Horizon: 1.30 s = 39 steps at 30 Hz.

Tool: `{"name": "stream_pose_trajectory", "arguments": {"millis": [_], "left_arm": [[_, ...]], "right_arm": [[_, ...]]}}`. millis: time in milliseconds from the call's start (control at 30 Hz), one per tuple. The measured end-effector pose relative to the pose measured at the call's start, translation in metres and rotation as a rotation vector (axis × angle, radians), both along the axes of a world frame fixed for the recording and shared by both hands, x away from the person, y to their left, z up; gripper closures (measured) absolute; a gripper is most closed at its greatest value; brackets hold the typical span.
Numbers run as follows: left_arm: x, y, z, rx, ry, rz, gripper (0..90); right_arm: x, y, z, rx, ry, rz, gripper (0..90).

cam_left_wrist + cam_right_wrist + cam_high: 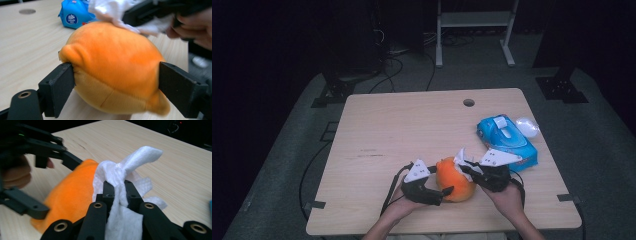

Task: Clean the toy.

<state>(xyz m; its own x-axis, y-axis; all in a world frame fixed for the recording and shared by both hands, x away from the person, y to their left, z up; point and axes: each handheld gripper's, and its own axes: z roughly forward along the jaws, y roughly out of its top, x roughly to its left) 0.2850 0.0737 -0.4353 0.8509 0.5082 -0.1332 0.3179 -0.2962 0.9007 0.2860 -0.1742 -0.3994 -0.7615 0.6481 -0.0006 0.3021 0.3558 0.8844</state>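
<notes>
Two grippers share this: your right gripper point(119, 187) is clamped on the white tissue point(117, 173); your left gripper point(116, 86), jaws wide, brackets the orange plush toy point(112, 67) at lower centre of the table point(402, 125). Steady it, wipe lightly.

Near edge crowded, far table open

My left gripper point(447, 192) and right gripper point(467, 170) hem in the orange plush point(454, 180) from both sides; the blue wipes pack point(507, 140) blocks passage just right of my right hand. The table point(402, 125) ahead and leftward lies free.
</notes>
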Motion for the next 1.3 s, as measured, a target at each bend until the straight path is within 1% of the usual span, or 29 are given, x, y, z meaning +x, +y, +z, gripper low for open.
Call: {"name": "stream_pose_trajectory", "arguments": {"millis": [33,67,167,233,267,300,333,433,533,567,600,633,667,700,767,800,833,867,900,967,1000,1033,1067,1100,1133,1167,1233,1300], "left_arm": [[-0.001,0.000,0.000,0.010,-0.015,0.000,18.6],[-0.004,-0.002,0.001,0.020,-0.030,0.000,20.5],[-0.012,-0.011,0.004,0.071,-0.104,-0.019,22.8],[-0.016,-0.015,0.005,0.103,-0.142,-0.029,23.4],[-0.017,-0.015,0.004,0.111,-0.151,-0.028,23.4],[-0.016,-0.014,0.004,0.112,-0.152,-0.030,23.8],[-0.015,-0.012,0.003,0.105,-0.144,-0.027,24.1],[-0.013,-0.009,0.001,0.105,-0.129,-0.025,24.2],[-0.012,-0.008,0.000,0.103,-0.126,-0.028,24.0],[-0.011,-0.008,0.001,0.100,-0.122,-0.031,23.7],[-0.011,-0.008,0.002,0.102,-0.115,-0.034,21.0],[-0.010,-0.008,0.003,0.103,-0.112,-0.038,19.3],[-0.009,-0.007,0.004,0.106,-0.102,-0.040,17.8],[-0.008,-0.006,0.004,0.099,-0.092,-0.038,17.7],[-0.007,-0.004,0.002,0.096,-0.082,-0.035,19.4],[-0.007,-0.004,0.001,0.105,-0.080,-0.033,21.2],[-0.007,-0.002,0.001,0.103,-0.079,-0.032,22.3],[-0.007,-0.001,0.000,0.103,-0.077,-0.030,23.0],[-0.006,0.000,0.000,0.109,-0.078,-0.031,23.4],[-0.006,0.001,-0.001,0.101,-0.073,-0.025,23.5],[-0.005,0.001,-0.001,0.103,-0.072,-0.028,23.4],[-0.005,0.001,0.000,0.100,-0.069,-0.028,23.1],[-0.005,0.002,0.002,0.092,-0.070,-0.027,21.6],[-0.005,0.002,0.004,0.087,-0.077,-0.031,19.5],[-0.005,0.002,0.007,0.081,-0.091,-0.027,17.8],[-0.006,0.003,0.009,0.080,-0.113,-0.019,16.1],[-0.006,0.003,0.012,0.071,-0.137,-0.006,13.6],[-0.006,0.003,0.011,0.094,-0.150,-0.003,13.6]], "right_arm": [[-0.002,0.004,0.001,0.009,0.006,0.013,81.1],[-0.004,0.008,0.002,0.006,-0.005,0.030,81.1],[-0.013,0.026,0.005,-0.005,-0.018,0.096,81.0],[-0.017,0.036,0.006,-0.032,-0.031,0.127,81.0],[-0.017,0.038,0.006,-0.053,-0.047,0.129,81.1],[-0.016,0.037,0.006,-0.059,-0.051,0.123,81.1],[-0.014,0.034,0.007,-0.047,-0.044,0.114,81.1],[-0.005,0.017,0.007,-0.016,-0.025,0.056,81.1],[-0.002,0.003,0.005,0.003,-0.005,0.009,81.0],[-0.001,0.000,0.004,0.011,0.001,0.008,81.0],[-0.002,0.000,0.004,0.017,0.005,0.008,81.1],[-0.003,0.002,0.003,0.012,0.003,0.013,81.0],[-0.004,0.006,0.003,0.007,-0.003,0.028,81.0],[-0.006,0.009,0.003,0.012,-0.003,0.050,81.0],[-0.007,0.016,0.001,0.038,0.011,0.116,80.9],[-0.009,0.020,0.001,0.021,0.006,0.127,80.8],[-0.010,0.024,0.002,-0.002,-0.010,0.127,80.9],[-0.010,0.024,0.003,-0.010,-0.014,0.124,80.9],[-0.008,0.022,0.004,-0.005,-0.011,0.116,80.9],[-0.004,0.013,0.004,-0.001,-0.007,0.075,80.9],[-0.001,0.008,0.003,-0.001,-0.004,0.051,80.9],[0.002,0.002,0.001,0.005,0.008,0.029,80.9],[0.005,-0.003,-0.001,0.014,0.025,0.014,80.9],[0.007,-0.007,-0.003,0.026,0.043,0.015,80.9],[0.008,-0.008,-0.004,0.030,0.044,0.011,80.9],[0.007,-0.008,-0.004,0.026,0.040,0.008,80.9],[0.006,-0.004,-0.004,0.031,0.045,0.026,80.9],[0.002,0.004,-0.006,0.021,0.042,0.050,80.9]]}}
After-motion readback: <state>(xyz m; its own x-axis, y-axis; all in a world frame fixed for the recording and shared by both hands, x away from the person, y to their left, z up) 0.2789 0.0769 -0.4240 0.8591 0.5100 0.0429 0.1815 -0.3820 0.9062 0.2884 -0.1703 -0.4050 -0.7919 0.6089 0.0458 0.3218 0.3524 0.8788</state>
